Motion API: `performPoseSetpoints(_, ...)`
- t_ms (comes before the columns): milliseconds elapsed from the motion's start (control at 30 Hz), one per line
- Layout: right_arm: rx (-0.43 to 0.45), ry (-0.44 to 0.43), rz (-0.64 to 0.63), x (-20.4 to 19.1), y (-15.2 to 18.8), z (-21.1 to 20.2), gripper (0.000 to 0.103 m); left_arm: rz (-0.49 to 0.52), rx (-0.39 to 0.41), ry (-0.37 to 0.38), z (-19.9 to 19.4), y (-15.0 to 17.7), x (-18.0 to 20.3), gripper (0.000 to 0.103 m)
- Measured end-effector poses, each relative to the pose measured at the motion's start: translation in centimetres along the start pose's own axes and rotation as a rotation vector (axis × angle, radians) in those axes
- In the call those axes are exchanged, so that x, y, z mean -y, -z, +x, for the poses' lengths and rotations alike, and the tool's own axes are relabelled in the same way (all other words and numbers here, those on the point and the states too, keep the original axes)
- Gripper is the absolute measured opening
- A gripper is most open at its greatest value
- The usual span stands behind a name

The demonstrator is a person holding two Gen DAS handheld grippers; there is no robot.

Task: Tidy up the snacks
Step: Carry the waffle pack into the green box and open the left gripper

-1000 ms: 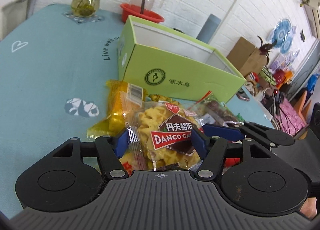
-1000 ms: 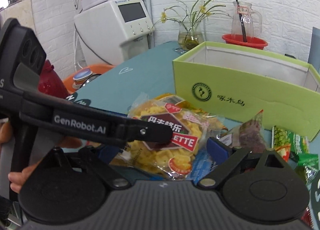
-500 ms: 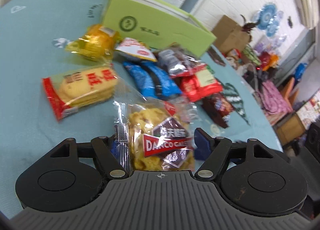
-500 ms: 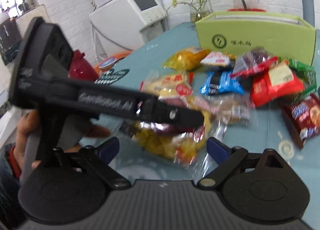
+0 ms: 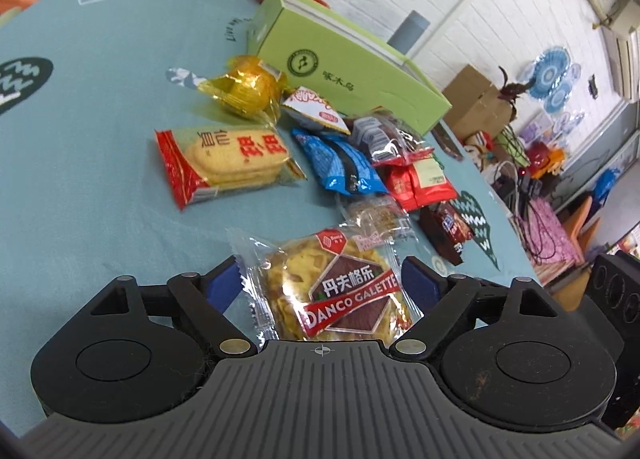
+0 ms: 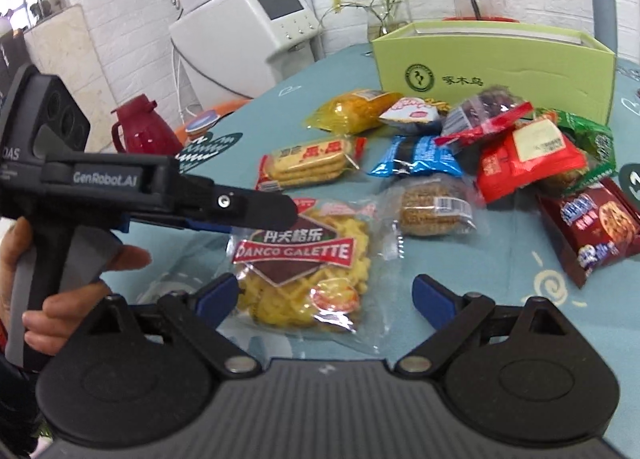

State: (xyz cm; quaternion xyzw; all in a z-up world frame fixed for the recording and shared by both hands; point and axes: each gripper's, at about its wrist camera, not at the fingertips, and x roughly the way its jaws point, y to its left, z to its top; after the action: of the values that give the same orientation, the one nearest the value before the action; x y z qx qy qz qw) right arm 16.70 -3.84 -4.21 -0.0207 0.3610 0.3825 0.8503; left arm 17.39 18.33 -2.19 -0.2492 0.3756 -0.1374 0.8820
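Note:
A clear Danco Galette packet (image 5: 340,295) of yellow biscuits lies flat on the teal tablecloth (image 5: 100,139). It sits between the blue pads of my left gripper (image 5: 320,281), whose jaws are opening and stand off its sides. In the right wrist view the same packet (image 6: 296,259) lies just ahead of my right gripper (image 6: 324,295), which is open and holds nothing. One finger (image 6: 248,207) of the left gripper crosses over the packet's top, with a hand on its grip. Behind stands the open green box (image 5: 340,59).
Between the packet and the box lie several snacks: a red rice-cracker pack (image 5: 228,159), a yellow pack (image 5: 248,89), blue packs (image 5: 344,167), a red bag (image 5: 420,183), a round cake (image 6: 432,207) and a brown cookie pack (image 6: 596,227). A red kettle (image 6: 140,131) stands off the table at left.
The left gripper came back from the box with the galette packet, brought it down to the cloth and widened its jaws. The right gripper drew back as well, still open.

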Motion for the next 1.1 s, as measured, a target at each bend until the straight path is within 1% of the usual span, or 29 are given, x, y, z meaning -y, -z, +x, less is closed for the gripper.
performPoseSetpoints(67,0.012,0.011,-0.065,-0.9,0.3,0.7,0.094,-0.003,0.007,0.004,0.0,0.6,-0.1,0.075)
performPoseSetpoints(100,0.014,0.012,-0.091,-1.4,0.4,1.0,0.094,0.013,0.016,-0.005,0.0,0.9,0.1,0.072)
performPoseSetpoints(133,0.016,0.008,-0.105,-1.8,0.5,1.1,0.092,0.039,0.025,-0.034,-0.1,1.2,0.5,0.067)
performPoseSetpoints(167,0.017,-0.001,-0.119,-2.1,0.6,1.1,0.083,0.072,0.033,-0.076,-0.2,1.5,1.0,0.052)
performPoseSetpoints(200,0.017,-0.006,-0.125,-2.4,0.6,1.0,0.082,0.101,0.034,-0.105,-0.2,1.8,1.4,0.042)
performPoseSetpoints(233,0.019,0.0,-0.129,-2.6,0.5,1.0,0.082,0.109,0.042,-0.113,-0.4,2.0,1.6,0.04)
performPoseSetpoints(300,0.017,0.003,-0.123,-2.7,0.3,0.8,0.08,0.1,0.048,-0.126,-0.7,1.7,1.8,0.028)
performPoseSetpoints(333,0.022,0.002,-0.111,-2.6,0.1,0.7,0.08,0.084,0.05,-0.124,-0.8,1.3,1.7,0.027)
performPoseSetpoints(400,0.046,0.006,-0.109,-2.4,-0.9,0.2,0.08,0.055,0.062,-0.102,-1.0,0.0,1.8,0.026)
performPoseSetpoints(500,0.107,0.015,-0.111,-1.7,-3.6,-0.4,0.081,0.067,0.107,-0.076,-1.0,-3.2,3.0,0.027)
performPoseSetpoints(567,0.15,0.038,-0.136,-1.1,-5.9,-0.6,0.081,0.089,0.137,-0.066,-0.9,-5.7,4.0,0.028)
performPoseSetpoints(633,0.189,0.069,-0.167,-0.2,-8.8,-0.2,0.081,0.123,0.166,-0.061,0.0,-9.1,5.3,0.029)
performPoseSetpoints(733,0.215,0.099,-0.184,2.2,-13.8,1.1,0.081,0.161,0.191,-0.067,1.9,-14.8,6.7,0.031)
performPoseSetpoints(867,0.197,0.116,-0.174,6.3,-20.3,4.1,0.081,0.199,0.201,-0.093,5.4,-21.3,7.4,0.032)
performPoseSetpoints(933,0.175,0.117,-0.156,8.4,-22.6,6.0,0.081,0.208,0.197,-0.11,7.7,-23.9,7.1,0.032)
performPoseSetpoints(1033,0.116,0.12,-0.142,11.1,-25.1,9.3,0.081,0.202,0.165,-0.139,11.6,-26.6,6.0,0.033)
performPoseSetpoints(1100,0.065,0.116,-0.128,12.8,-25.8,11.7,0.081,0.187,0.127,-0.154,14.3,-27.7,4.7,0.034)
